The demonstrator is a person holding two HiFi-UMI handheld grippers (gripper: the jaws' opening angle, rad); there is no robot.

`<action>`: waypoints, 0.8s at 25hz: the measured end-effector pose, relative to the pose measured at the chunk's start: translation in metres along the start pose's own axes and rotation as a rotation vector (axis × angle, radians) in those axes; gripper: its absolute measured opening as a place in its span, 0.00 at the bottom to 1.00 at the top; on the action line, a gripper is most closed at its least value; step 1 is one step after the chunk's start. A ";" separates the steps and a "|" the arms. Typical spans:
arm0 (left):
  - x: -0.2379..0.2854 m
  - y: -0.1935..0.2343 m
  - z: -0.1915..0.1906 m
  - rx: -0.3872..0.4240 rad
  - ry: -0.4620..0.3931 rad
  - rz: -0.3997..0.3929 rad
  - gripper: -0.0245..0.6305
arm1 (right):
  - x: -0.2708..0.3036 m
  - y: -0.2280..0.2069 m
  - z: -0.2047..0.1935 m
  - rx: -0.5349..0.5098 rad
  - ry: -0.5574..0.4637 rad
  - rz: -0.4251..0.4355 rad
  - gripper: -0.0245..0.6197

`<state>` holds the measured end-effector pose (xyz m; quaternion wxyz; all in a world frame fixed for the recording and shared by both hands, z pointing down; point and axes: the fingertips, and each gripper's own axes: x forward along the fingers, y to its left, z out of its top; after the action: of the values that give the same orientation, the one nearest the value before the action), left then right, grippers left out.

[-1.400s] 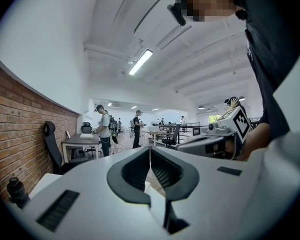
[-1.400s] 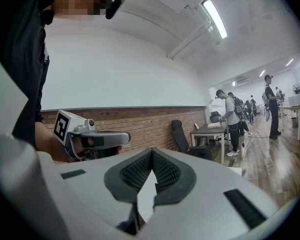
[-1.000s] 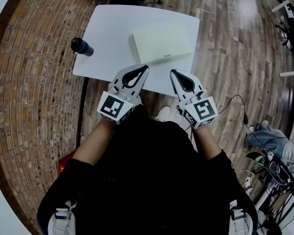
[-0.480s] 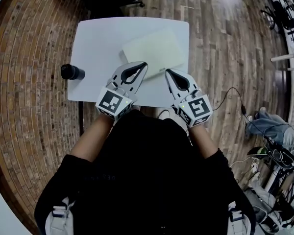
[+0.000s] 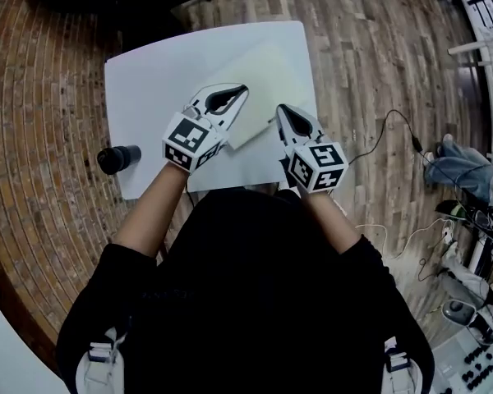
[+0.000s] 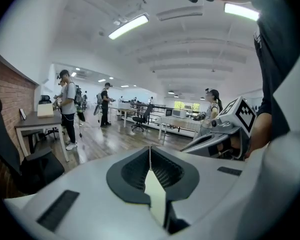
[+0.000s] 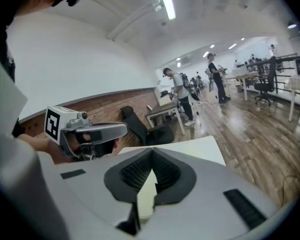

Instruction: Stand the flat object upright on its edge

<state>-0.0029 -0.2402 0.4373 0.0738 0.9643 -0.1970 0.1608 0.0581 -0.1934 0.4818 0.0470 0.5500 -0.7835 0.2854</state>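
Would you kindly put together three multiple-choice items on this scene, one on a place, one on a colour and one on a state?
1. In the head view, where is the dark bottle?
A. At the table's left edge
B. On top of the flat object
C. On the floor to the right of the table

2. What colour is the table?
A. Black
B. White
C. Red

3. In what state is the pale flat object?
A. Standing upright on its edge
B. Lying flat on the table
C. Lifted clear of the table between two grippers

Answers:
1 A, since the bottle sits right by the left border of the tabletop.
2 B, since the tabletop shows plain white against the brown wooden floor.
3 B, since its broad face is turned up and rests on the tabletop.
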 end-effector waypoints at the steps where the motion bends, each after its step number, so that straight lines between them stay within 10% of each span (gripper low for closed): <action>1: 0.008 0.006 -0.004 0.003 0.030 -0.020 0.07 | 0.007 -0.006 -0.007 0.050 0.017 -0.033 0.05; 12: 0.086 0.062 -0.083 -0.013 0.418 -0.174 0.07 | 0.058 -0.069 -0.065 0.432 0.077 -0.272 0.15; 20: 0.122 0.108 -0.132 0.028 0.638 -0.140 0.22 | 0.064 -0.100 -0.108 0.611 0.124 -0.472 0.30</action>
<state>0.0223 -0.3550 0.6106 0.1297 0.8775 -0.0949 0.4519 0.0964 -0.2158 0.6362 -0.0072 0.6855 -0.5101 0.5194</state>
